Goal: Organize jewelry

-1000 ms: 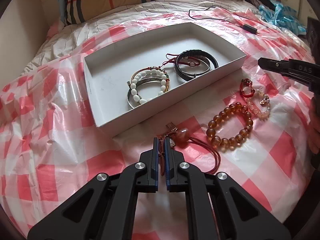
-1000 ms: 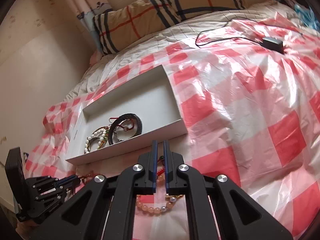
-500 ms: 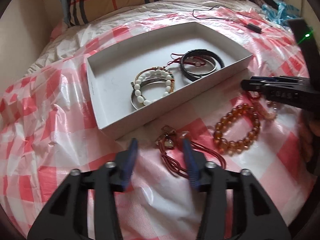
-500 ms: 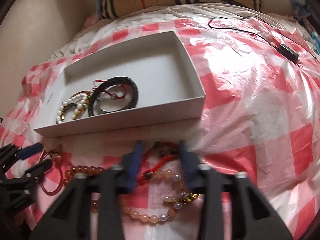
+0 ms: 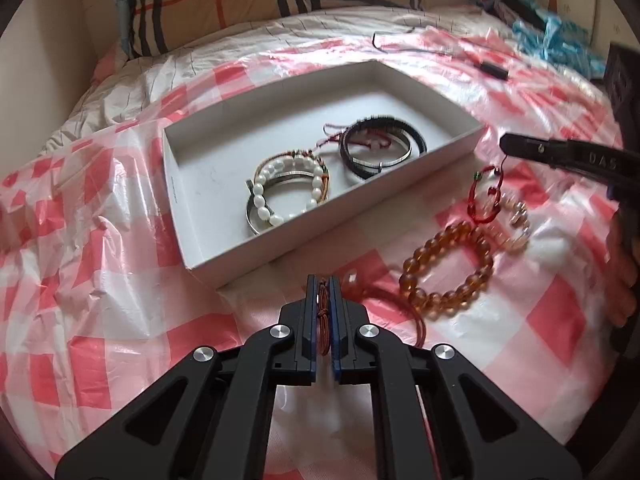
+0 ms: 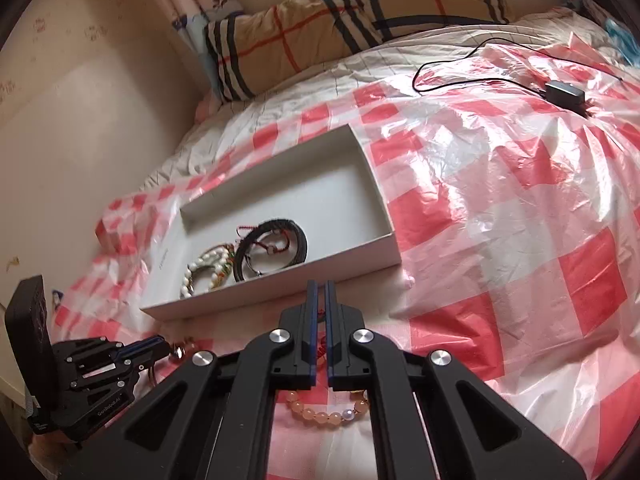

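A white shallow box (image 5: 176, 184) on the bed holds a white bead bracelet (image 5: 280, 196) and a black bangle (image 5: 380, 152); it also shows in the right wrist view (image 6: 360, 248). My left gripper (image 5: 324, 280) is shut on a red cord necklace (image 5: 323, 316) just in front of the box. My right gripper (image 6: 319, 284) is shut on a thin red string bracelet (image 5: 486, 196), which hangs lifted from its tip (image 5: 505, 145). An amber bead bracelet (image 5: 448, 268) and a pale pink bead bracelet (image 6: 328, 416) lie on the cloth.
A red-and-white checked plastic sheet (image 6: 520, 240) covers the bed. A plaid pillow (image 5: 240, 4) lies at the back. A black charger with cable (image 6: 564, 94) rests at the far right. A cream wall (image 6: 80, 120) borders the left.
Both grippers opened half a second ago and have closed again: the left on the red cord necklace, the right on the red string bracelet, which is now lifted off the cloth.
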`<state>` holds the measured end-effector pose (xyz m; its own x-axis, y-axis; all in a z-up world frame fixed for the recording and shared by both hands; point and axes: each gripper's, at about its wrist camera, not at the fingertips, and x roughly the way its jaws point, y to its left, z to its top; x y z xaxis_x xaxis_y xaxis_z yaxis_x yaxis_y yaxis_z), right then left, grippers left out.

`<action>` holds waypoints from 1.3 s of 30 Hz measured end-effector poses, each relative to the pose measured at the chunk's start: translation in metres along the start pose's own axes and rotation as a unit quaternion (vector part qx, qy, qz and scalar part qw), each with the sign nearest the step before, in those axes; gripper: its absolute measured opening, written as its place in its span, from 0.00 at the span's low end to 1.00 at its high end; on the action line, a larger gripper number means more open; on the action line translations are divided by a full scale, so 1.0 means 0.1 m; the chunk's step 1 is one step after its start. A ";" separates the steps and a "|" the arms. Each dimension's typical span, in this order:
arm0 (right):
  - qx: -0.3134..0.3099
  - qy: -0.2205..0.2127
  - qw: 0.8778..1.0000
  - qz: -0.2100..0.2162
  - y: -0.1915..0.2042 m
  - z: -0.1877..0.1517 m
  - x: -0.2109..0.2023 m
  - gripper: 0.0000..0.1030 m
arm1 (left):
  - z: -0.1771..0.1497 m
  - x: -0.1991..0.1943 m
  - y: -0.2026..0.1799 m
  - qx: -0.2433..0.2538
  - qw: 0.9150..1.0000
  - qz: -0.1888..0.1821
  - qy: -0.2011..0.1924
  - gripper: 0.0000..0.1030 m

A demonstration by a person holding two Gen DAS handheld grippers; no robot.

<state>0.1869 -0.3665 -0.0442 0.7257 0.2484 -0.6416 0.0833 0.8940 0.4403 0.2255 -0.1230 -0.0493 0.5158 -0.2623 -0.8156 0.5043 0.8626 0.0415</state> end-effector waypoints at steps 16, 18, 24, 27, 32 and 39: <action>-0.005 -0.045 0.997 0.065 0.19 0.02 -0.28 0.04 | 0.09 -0.41 0.09 -0.037 0.995 -0.040 -0.080 0.05; -0.005 -0.046 0.997 0.069 0.21 0.02 -0.30 0.04 | 0.11 -0.45 0.09 -0.042 0.994 -0.042 -0.090 0.05; 0.006 -0.047 0.995 0.089 0.21 0.01 -0.33 0.04 | 0.14 -0.49 0.06 -0.044 0.993 -0.038 -0.103 0.05; 0.013 -0.047 0.994 0.097 0.19 0.01 -0.35 0.04 | 0.15 -0.49 0.04 -0.041 0.993 -0.032 -0.105 0.05; 0.018 -0.046 0.993 0.106 0.18 0.02 -0.35 0.04 | 0.16 -0.48 0.01 -0.037 0.993 -0.023 -0.108 0.05; 0.014 -0.045 0.993 0.112 0.20 0.01 -0.35 0.04 | 0.19 -0.47 0.02 -0.040 0.993 -0.021 -0.112 0.05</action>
<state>0.1635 -0.3581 -0.0123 0.7857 0.4045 -0.4680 -0.0687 0.8090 0.5838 0.2154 -0.1177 0.0000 0.6407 -0.3815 -0.6663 0.4771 0.8778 -0.0437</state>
